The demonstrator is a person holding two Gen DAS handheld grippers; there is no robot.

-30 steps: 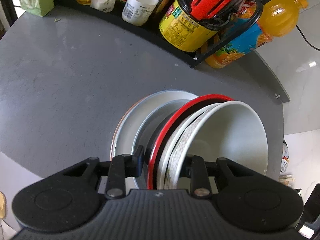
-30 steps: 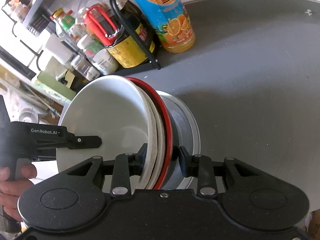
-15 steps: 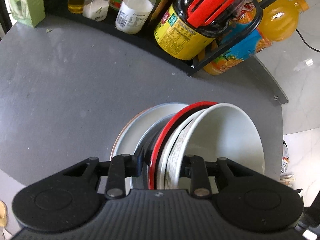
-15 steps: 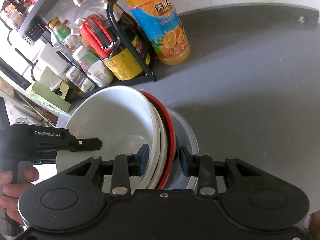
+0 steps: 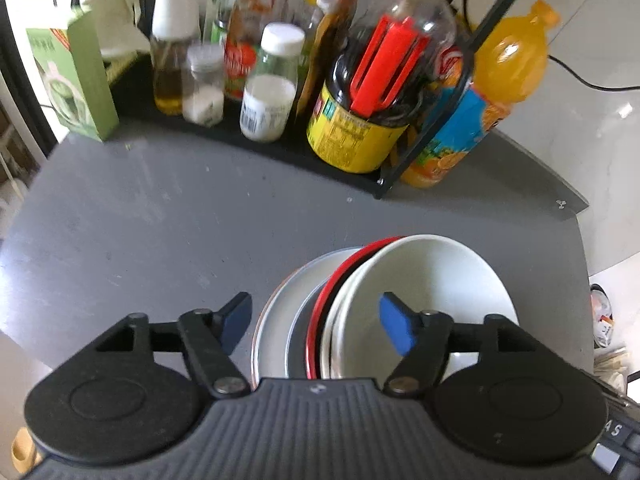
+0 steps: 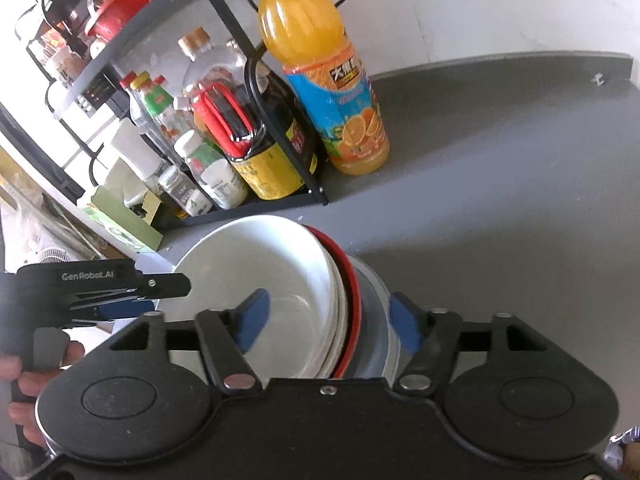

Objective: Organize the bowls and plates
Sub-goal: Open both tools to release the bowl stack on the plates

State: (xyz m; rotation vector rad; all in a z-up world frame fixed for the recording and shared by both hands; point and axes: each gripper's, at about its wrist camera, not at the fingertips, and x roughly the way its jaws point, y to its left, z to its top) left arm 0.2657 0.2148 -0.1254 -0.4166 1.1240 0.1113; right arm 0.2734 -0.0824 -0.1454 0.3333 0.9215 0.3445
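Bowls and plates nested in one stack on grey table, near its front edge, just ahead of both cameras

Behind stack: black wire rack along table's back edge, crowded with bottles and jars; dark sauce jug with yellow label and red handle at rack's near corner; white-capped jar beside it; orange juice bottle standing on table just outside rack's end post. Green carton at rack's other end. Grey table between rack and stack bare, nothing blocking access from front

Stack itself: white bowl on top, glossy, empty; second white rim just under it; red-rimmed dish with black underside below; pale grey plate at base, wider than all others

Left tongs released, blue pads wide apart, straddling stack's rims without touching. Right tongs likewise spread, one pad inside white bowl, other outside grey plate, clear of both. Hand on left tool's grip seen from right wrist
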